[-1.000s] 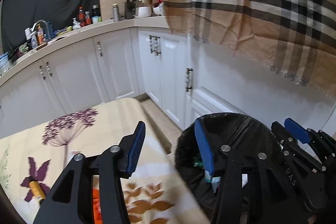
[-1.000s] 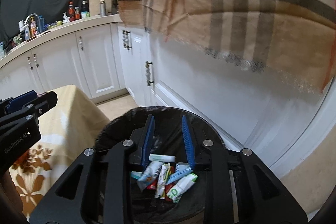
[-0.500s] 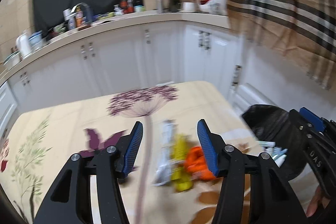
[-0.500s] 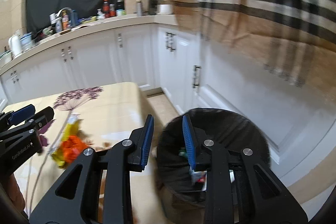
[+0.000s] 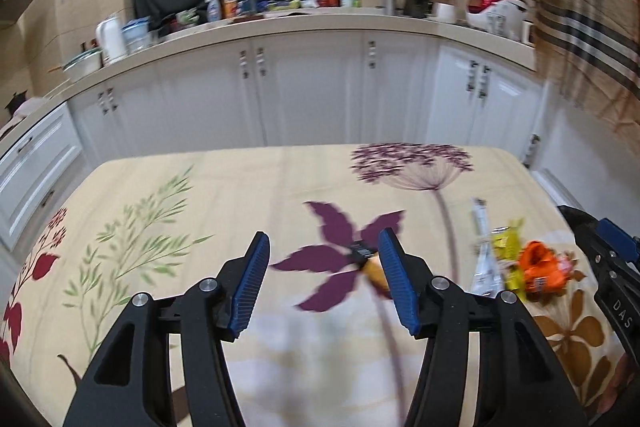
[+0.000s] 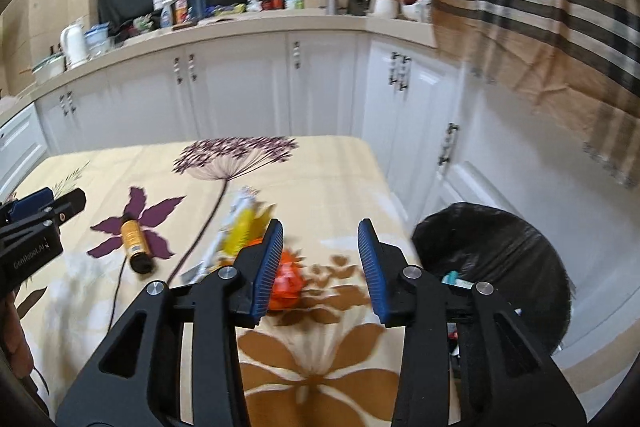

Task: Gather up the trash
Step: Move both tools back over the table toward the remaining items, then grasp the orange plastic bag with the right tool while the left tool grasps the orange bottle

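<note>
Left wrist view: left claw [image 5: 322, 281] spread wide, empty, above the floral tabletop [image 5: 200, 187]. Bottle [image 5: 374, 271] lies just inside the right finger, on the purple flower. Wrappers [image 5: 516, 263] to the right, near the right claw [image 5: 612, 243]. Judged best: centre over the bottle before closing.

Right wrist view: right claw [image 6: 320, 267] spread, holding nothing, low over the orange wrapper [image 6: 286, 279]. Bottle [image 6: 136, 241] to the left; bin [image 6: 500, 255] with black liner at right, off the tabletop edge, trash inside.

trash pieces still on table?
4 visible: bottle on the purple flower, white wrapper, yellow wrapper and orange wrapper clustered near the bin. Right tongs may hide more.
</note>
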`<state>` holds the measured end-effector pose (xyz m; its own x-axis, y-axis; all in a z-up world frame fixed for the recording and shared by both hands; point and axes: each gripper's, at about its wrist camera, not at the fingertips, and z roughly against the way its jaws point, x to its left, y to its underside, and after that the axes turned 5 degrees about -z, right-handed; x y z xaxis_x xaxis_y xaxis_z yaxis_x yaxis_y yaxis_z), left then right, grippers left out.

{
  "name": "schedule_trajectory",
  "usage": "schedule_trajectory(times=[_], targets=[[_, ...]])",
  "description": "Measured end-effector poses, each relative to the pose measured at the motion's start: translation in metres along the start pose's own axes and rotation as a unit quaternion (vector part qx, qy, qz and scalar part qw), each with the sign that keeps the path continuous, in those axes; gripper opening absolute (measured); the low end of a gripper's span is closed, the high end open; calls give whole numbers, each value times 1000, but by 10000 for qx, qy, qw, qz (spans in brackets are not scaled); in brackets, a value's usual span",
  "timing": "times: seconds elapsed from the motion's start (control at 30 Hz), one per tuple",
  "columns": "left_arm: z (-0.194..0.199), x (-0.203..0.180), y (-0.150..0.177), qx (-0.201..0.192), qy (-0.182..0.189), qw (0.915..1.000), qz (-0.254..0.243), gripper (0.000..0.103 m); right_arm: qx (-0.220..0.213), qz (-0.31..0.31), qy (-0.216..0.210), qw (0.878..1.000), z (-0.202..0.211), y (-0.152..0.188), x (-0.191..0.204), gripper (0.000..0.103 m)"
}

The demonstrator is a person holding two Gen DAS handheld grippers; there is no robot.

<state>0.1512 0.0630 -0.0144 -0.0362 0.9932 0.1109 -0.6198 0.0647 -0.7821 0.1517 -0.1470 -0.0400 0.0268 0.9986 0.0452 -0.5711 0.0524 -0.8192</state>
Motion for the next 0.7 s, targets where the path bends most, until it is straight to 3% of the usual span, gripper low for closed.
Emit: schedule_trajectory(times=[0.27,0.37,0.53,0.6,0.67,0.7], targets=[[-7,29,12,157,-167,9995,212,58,379,132,-45,9992,-19,6,22,39],[-9,33,13,212,-127,9993,290,61,536,75,-72,9985,-25,7,22,45],[-14,27,15,278,39,9992,298,62,678,59,-86,9976,-29,8,24,45],[-15,21,15,297,115,9992,259,63,729,65,-133,9972,-30,10,24,44],[-16,17,14,300,164,9992,220,64,767,40,-208,9968,-30,11,24,33],[-17,14,14,302,181,9992,205,64,775,41,-215,9968,-30,12,24,32]])
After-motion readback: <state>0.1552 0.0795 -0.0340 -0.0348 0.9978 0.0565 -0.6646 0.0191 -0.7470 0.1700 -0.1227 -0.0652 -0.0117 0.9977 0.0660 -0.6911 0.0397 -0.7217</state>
